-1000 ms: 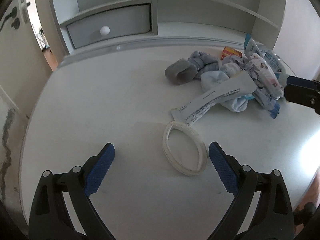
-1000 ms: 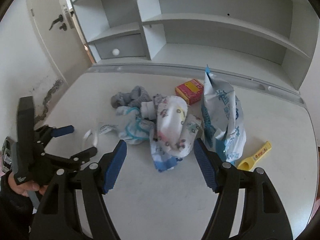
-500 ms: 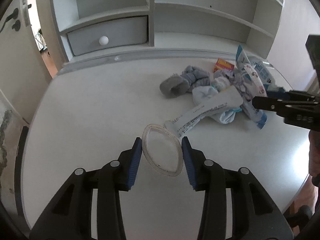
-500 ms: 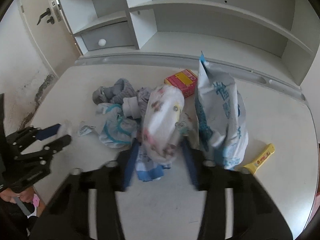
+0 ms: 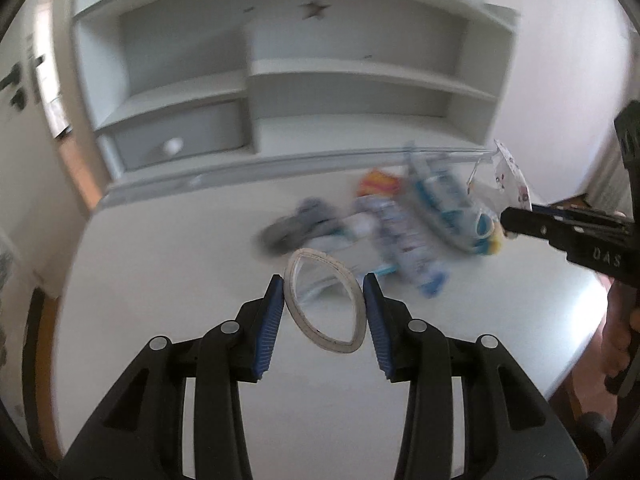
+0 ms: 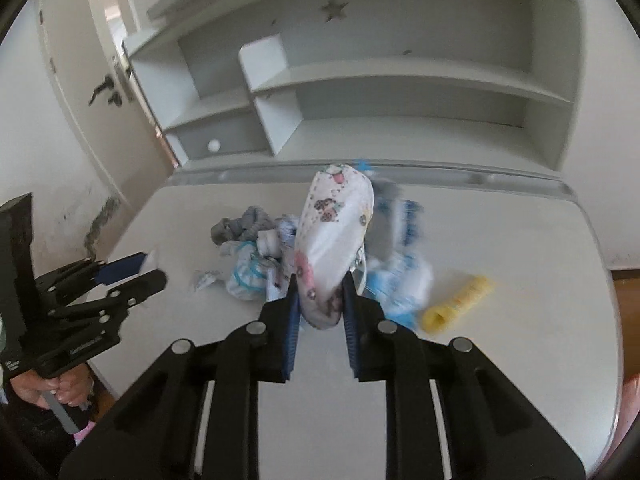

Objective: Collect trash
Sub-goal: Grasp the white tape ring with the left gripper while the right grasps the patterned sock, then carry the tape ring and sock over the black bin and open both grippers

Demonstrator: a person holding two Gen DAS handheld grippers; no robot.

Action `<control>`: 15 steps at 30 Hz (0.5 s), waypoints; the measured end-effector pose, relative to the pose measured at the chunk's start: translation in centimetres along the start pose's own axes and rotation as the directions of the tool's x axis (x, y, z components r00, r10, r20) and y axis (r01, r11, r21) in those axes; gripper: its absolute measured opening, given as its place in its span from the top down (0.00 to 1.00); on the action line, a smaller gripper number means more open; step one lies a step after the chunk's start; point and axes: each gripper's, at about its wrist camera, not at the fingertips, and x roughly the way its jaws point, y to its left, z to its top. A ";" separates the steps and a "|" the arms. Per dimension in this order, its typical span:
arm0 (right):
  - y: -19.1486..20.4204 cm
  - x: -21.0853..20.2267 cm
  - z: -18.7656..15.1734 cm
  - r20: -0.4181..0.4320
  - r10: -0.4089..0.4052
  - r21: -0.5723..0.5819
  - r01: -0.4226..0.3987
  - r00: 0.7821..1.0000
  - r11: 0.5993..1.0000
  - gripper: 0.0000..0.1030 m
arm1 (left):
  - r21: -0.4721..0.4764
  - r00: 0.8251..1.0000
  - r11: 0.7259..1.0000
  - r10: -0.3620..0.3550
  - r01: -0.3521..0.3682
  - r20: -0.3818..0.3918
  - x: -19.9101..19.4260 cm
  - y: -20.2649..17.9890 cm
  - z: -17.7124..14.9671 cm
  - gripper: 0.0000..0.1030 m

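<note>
White tape ring pinched between left tool

Desk pile motion-blurred; blue-white bag smeared, print unreadable.

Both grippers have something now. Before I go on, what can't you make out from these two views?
- Left wrist view: pile on the desk behind the tape ring is motion-blurred; items indistinct.
- Right wrist view: printed wrapper in the right gripper, whose jaws are closing, hides the pile's middle.
- Blue-and-white bag and yellow piece: blurred, print unreadable.
- No bin in either view.
</note>
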 end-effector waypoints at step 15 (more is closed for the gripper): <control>-19.2 -19.1 -20.2 -0.013 -0.402 0.467 0.361 0.915 0.807 0.80 | 0.399 0.820 0.727 -0.555 0.559 -0.138 0.5 -30.2 -2.7 0.61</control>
